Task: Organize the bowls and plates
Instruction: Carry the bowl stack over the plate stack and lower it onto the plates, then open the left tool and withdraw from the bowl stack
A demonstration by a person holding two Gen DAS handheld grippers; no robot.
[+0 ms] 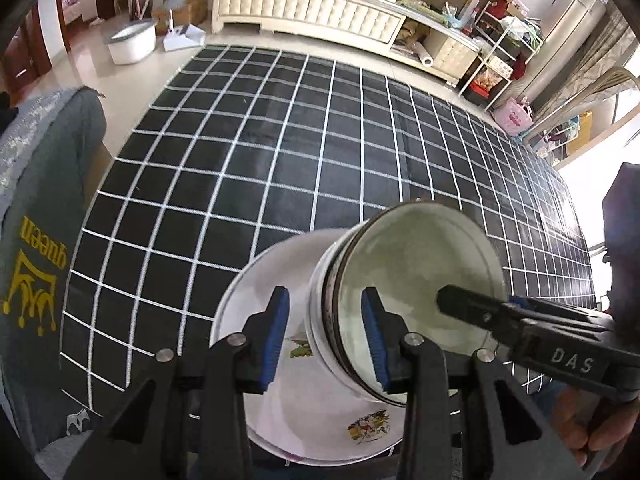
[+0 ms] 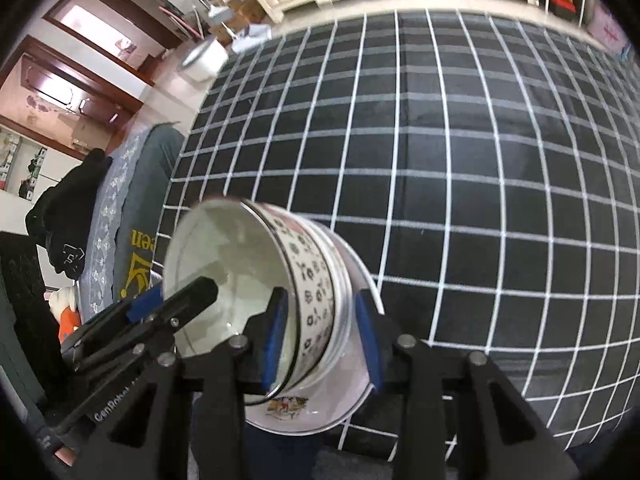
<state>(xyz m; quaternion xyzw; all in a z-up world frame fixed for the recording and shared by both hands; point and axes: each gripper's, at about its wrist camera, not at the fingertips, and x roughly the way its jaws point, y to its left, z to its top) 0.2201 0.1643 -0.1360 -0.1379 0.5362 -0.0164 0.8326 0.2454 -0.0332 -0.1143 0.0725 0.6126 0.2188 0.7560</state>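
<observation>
The bowl (image 1: pixel 404 300) stands on the white plate (image 1: pixel 256 304) at the near edge of the checked table (image 1: pixel 280 140). The left gripper (image 1: pixel 326 338) and right gripper (image 2: pixel 320 340) each straddle its rim, jaws apart, neither visibly clamping. "DAS" marks the right gripper; a cloth (image 1: pixel 36 240) on the left reads "queen". Far table open.

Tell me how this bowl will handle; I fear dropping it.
The bowl looks like glazed ceramic, so it is probably slippery and breakable. Tilted on the plate with a round wall, it may roll or clatter flat.
</observation>
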